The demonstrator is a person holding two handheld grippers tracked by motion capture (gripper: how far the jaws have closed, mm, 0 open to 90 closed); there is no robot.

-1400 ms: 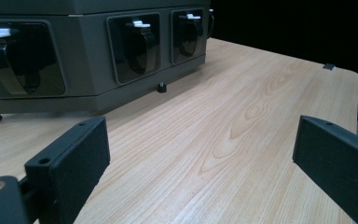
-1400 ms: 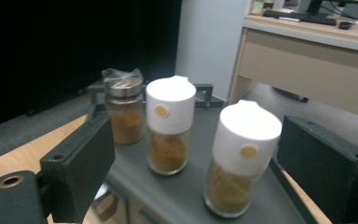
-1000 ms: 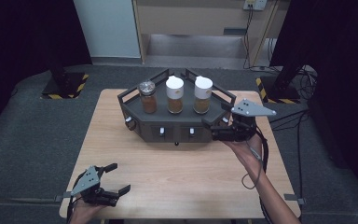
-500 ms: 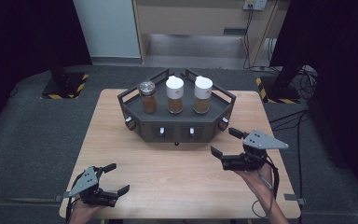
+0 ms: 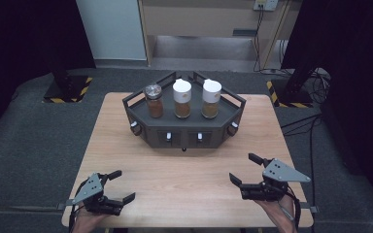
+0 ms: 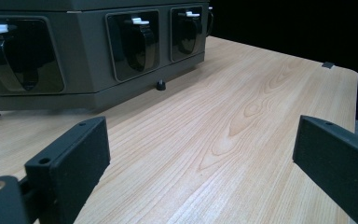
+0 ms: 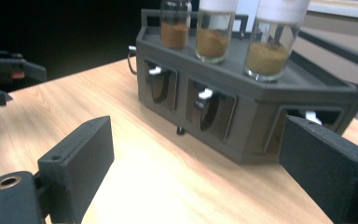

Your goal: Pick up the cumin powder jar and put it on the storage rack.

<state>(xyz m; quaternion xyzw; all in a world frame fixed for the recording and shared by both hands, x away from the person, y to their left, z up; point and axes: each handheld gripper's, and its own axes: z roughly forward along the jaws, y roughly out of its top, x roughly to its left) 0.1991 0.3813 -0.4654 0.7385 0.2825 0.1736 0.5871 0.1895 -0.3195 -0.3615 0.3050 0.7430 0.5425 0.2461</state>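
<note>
Both claws, the left claw and right claw, rest with jaws apart and empty near the worktop's front edge, well apart from the jar rack at the back, so I'd judge the next move is a fresh reach toward it.

Dark grey rack at table's far middle — three upright spice jars (brown powder) on top

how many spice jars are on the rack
3, in a row on top of the dark rack: a metal-lidded jar at left, a white-capped jar in the middle, another white-capped jar at right.
</note>
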